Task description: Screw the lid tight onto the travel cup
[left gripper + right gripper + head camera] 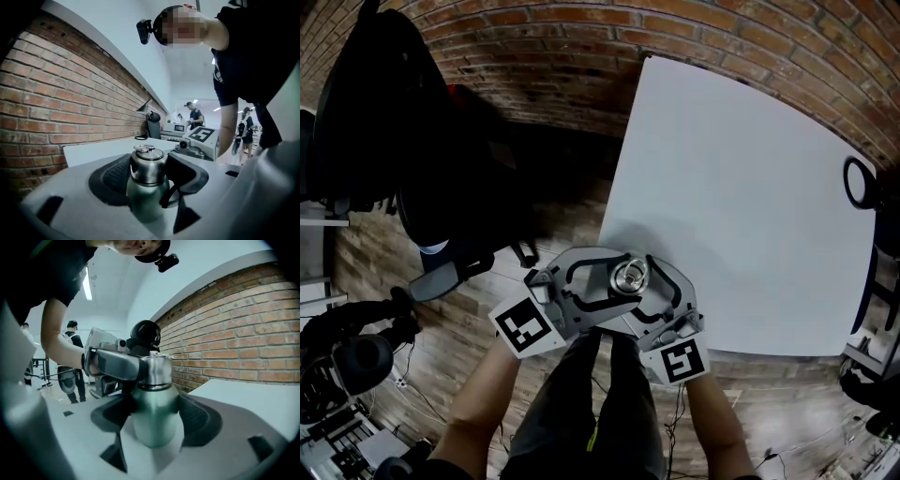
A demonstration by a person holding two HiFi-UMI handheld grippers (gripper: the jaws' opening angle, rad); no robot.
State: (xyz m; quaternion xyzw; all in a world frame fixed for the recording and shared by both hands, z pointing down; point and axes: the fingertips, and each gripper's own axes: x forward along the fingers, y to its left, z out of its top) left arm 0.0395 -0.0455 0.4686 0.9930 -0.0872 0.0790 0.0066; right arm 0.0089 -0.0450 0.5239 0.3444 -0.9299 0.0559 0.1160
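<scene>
Now, tightening the lid at the near left corner of the white table (750,187).
The right gripper (154,414) pinches the green body of the travel cup (152,430), and the left gripper (147,169) has its pads pressed on the steel lid (147,158). I think the body should be held firm and the lid turned level; otherwise the pads may slip on the smooth steel.
</scene>
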